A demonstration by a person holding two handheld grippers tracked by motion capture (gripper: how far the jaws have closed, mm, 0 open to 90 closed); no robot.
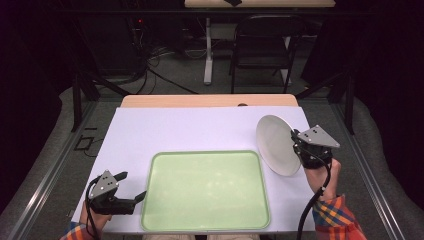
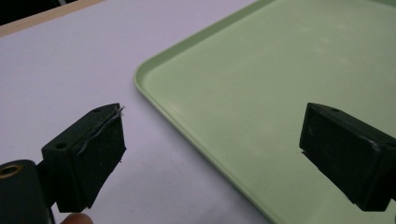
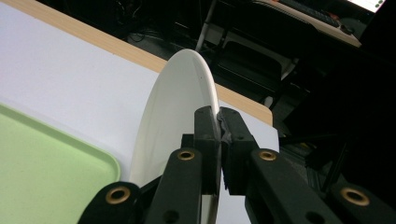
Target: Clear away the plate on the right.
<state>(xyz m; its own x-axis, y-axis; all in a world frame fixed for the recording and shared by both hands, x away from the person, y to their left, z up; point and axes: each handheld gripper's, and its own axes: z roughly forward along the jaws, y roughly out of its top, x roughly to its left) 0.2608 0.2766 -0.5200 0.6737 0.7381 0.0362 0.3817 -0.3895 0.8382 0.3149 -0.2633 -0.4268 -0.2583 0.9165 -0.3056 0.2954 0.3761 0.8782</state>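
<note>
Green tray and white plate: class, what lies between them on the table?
Nothing: in the high view, bare white table cover separates the green tray from the white plate.

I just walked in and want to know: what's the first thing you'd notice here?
A white plate tipped up on its edge at the table's right side, pinched at its rim by the right gripper. Next, the big green tray lying flat near the front, with the left gripper wide open beside its left edge.
</note>
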